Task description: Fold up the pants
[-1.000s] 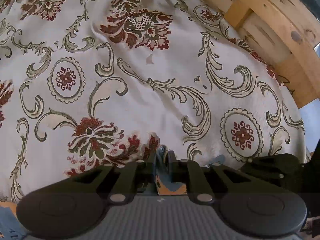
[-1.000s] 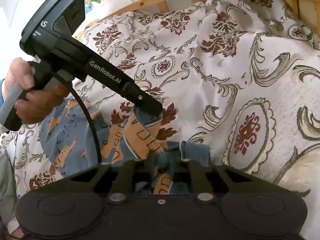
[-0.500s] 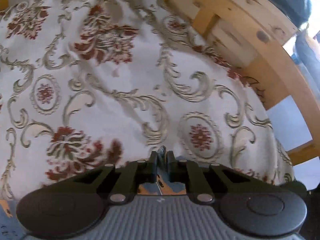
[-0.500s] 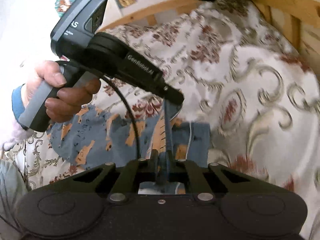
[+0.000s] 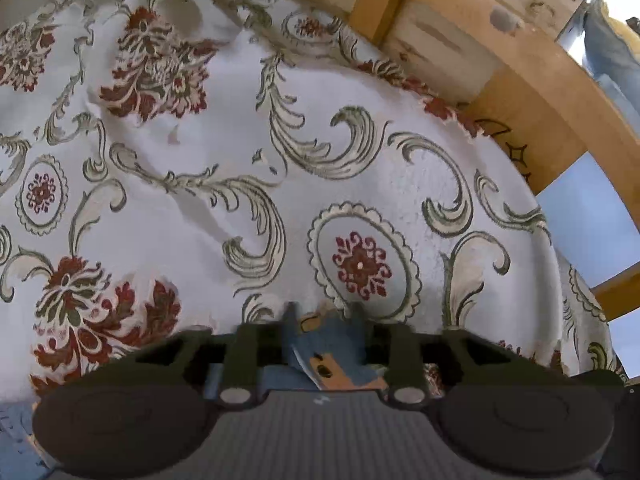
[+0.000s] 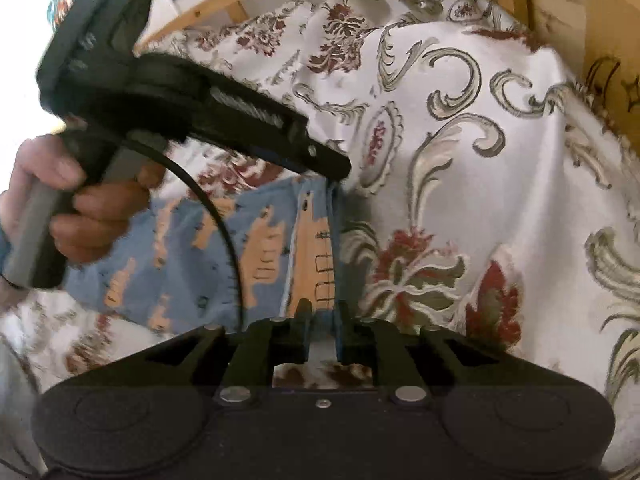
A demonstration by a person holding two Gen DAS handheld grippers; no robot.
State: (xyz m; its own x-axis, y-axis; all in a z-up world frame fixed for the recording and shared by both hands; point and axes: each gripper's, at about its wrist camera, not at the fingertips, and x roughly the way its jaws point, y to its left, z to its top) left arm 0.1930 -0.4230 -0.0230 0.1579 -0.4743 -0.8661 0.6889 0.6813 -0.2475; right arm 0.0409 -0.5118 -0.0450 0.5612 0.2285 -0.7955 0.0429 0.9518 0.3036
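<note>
The pants (image 6: 180, 264) are blue with orange shapes and lie on a floral bedspread, seen in the right wrist view. One edge of them runs taut from my right gripper (image 6: 322, 320), shut on that edge, up to the tip of my left gripper (image 6: 336, 168), which a hand (image 6: 80, 208) holds. In the left wrist view my left gripper (image 5: 322, 316) has its jaws apart, with a loose fold of the pants (image 5: 332, 364) lying between them. The gripper bodies hide the rest of the pants.
A white bedspread (image 5: 200, 200) with red flowers and green scrolls covers the bed. A wooden bed frame (image 5: 520, 60) curves along the far right side, and another rail (image 6: 224, 4) runs behind. A black cable (image 6: 228, 240) hangs from the left gripper across the pants.
My left gripper's jaws have spread apart around the pants fold. Both grippers have moved toward the right side of the bed, and the pants edge between them is now stretched straight.
</note>
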